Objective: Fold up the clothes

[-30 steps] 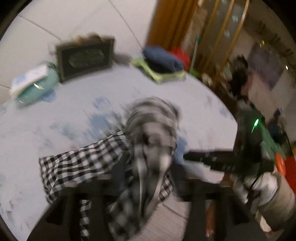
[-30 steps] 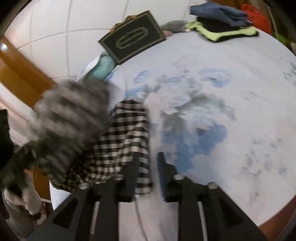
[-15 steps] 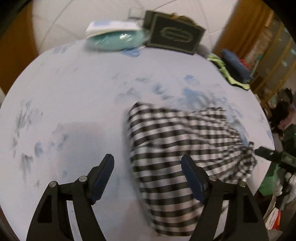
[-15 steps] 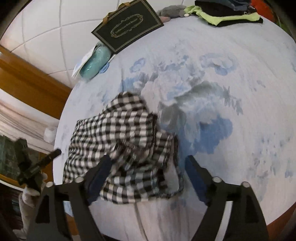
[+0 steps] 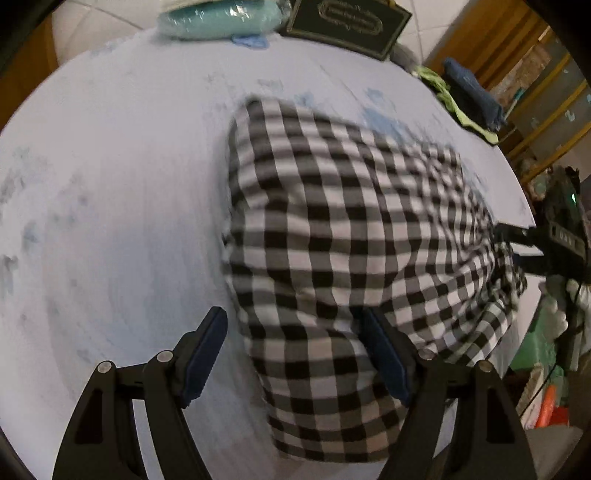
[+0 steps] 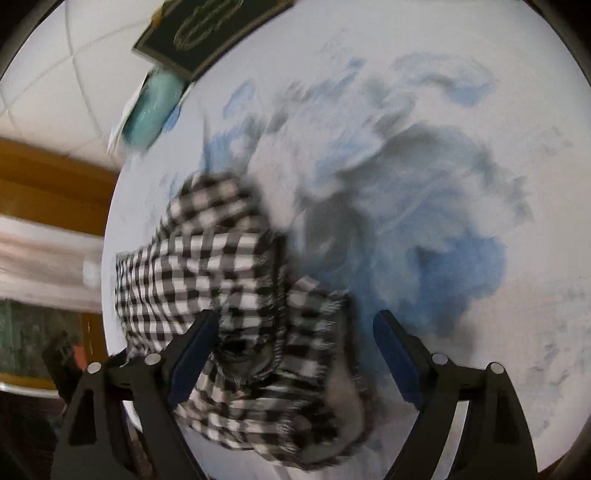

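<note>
A black-and-white checked garment (image 5: 343,236) lies rumpled on the round white-and-blue table (image 5: 110,166). My left gripper (image 5: 295,354) is open just above its near edge, the cloth lying between and under the jaws. The garment also shows in the right wrist view (image 6: 221,280), bunched at the table's near left with a frayed hem. My right gripper (image 6: 291,354) is open over that frayed end, holding nothing. The right gripper also shows in the left wrist view (image 5: 517,240) at the far right, by the garment's other end.
A dark framed plaque (image 5: 347,26) and a teal packet (image 5: 218,18) stand at the table's back. A pile of folded clothes, blue and lime green (image 5: 465,96), sits at the back right. The table edge runs close to the garment in the right wrist view (image 6: 110,258).
Both grippers have let go of the garment and opened; it dropped onto the table. Both have since moved in closer over its two ends.
</note>
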